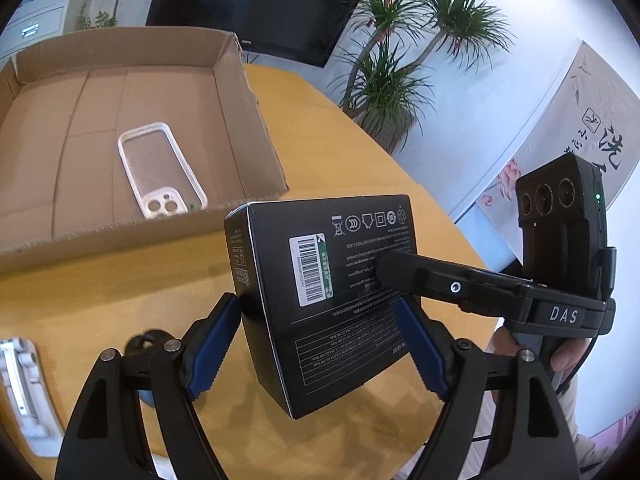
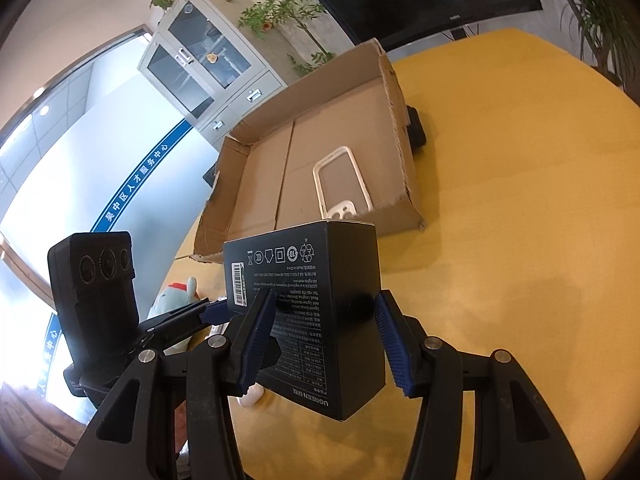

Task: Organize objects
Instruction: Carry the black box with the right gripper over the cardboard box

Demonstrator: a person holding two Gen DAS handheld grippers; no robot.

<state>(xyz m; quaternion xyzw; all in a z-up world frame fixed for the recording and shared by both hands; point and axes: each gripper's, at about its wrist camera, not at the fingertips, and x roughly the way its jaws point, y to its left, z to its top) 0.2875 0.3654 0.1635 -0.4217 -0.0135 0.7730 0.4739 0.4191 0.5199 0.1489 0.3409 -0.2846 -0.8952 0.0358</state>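
Note:
A black product box point(image 1: 320, 292) is held in the air above the yellow table, just in front of a shallow cardboard tray point(image 1: 44, 240). My left gripper point(image 1: 320, 344) has its blue pads on both sides of the box. My right gripper point(image 2: 326, 344) also closes on the black box point(image 2: 312, 320) from the other side; one of its fingers point(image 1: 424, 276) lies across the box face in the left wrist view. A white-rimmed clear phone case point(image 1: 160, 168) lies flat in the tray, also seen in the right wrist view point(image 2: 342, 184).
A white object point(image 1: 20, 384) lies at the table's left edge. A small plush toy point(image 2: 176, 300) sits behind the left gripper. A dark object point(image 2: 416, 128) lies by the tray's right wall. A monitor point(image 1: 256, 4) and potted plants point(image 1: 400, 64) stand behind the table point(image 2: 520, 200).

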